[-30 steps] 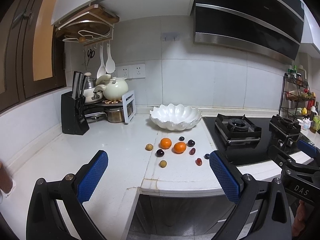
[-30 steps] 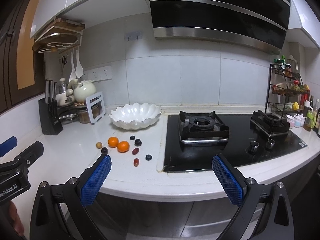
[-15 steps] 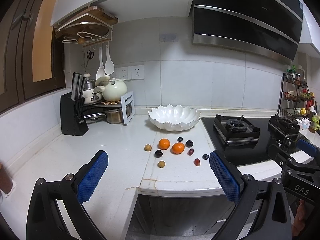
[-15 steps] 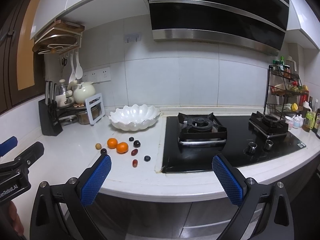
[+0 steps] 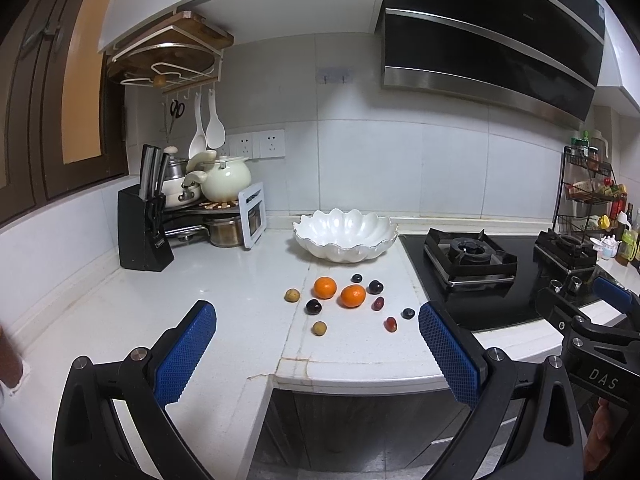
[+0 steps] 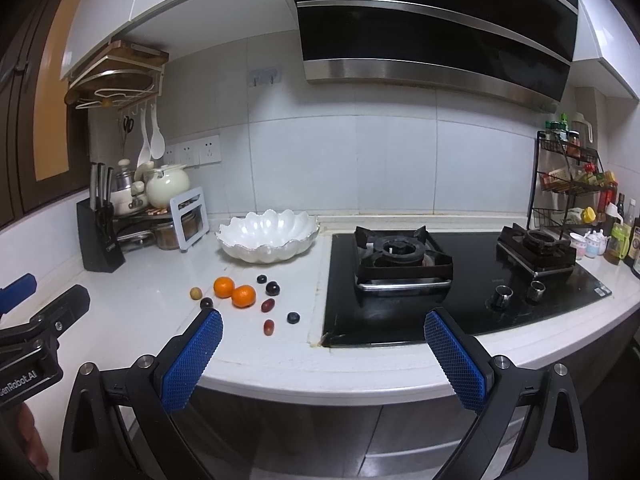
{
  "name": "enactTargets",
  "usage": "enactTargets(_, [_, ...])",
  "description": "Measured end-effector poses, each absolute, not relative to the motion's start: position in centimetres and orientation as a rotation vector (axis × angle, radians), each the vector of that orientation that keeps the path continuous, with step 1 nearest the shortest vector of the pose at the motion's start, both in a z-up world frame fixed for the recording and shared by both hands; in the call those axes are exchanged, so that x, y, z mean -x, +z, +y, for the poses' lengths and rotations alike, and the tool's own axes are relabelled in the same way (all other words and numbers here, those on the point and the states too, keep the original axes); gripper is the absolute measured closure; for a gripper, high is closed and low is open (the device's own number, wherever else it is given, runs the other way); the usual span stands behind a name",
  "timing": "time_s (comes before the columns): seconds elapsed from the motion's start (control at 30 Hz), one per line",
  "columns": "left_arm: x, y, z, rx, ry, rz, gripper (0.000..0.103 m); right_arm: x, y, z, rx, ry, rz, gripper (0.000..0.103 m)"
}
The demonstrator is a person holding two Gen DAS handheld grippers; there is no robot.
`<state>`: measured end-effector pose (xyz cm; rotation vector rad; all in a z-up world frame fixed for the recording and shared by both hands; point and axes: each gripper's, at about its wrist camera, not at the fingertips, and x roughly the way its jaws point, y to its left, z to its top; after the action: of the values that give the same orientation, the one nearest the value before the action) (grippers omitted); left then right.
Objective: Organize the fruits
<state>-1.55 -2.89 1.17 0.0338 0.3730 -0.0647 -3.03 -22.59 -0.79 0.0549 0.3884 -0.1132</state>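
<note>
Fruits (image 5: 352,295) look slightly nearer than before; both tongs (image 5: 316,350) (image 6: 322,354) stay spread, empty.

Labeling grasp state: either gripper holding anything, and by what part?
Nothing held. Left gripper and right gripper are both open and empty, short of the fruit on the counter.

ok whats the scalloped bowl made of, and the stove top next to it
The scalloped bowl looks like glazed white ceramic: glossy highlights, thin dark rim; glossy plastic can't be ruled out. The stove top looks like black tempered glass, mirror-smooth and reflective, with matte black metal burner grates.
</note>
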Motion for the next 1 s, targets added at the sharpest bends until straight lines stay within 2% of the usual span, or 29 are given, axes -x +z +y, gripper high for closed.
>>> enactTargets(0.53, [0.0, 0.4, -3.3, -0.053, -0.055, 0.413, 0.000, 1.6, -0.8, -22.5, -0.053, -0.097, 0.410, 0.000])
enactTargets(1.0, [-5.8, -1.2, -3.1, -0.060, -0.042, 0.457, 0.000, -4.2, -2.9, -21.8, -0.040, -0.067, 0.469, 0.004])
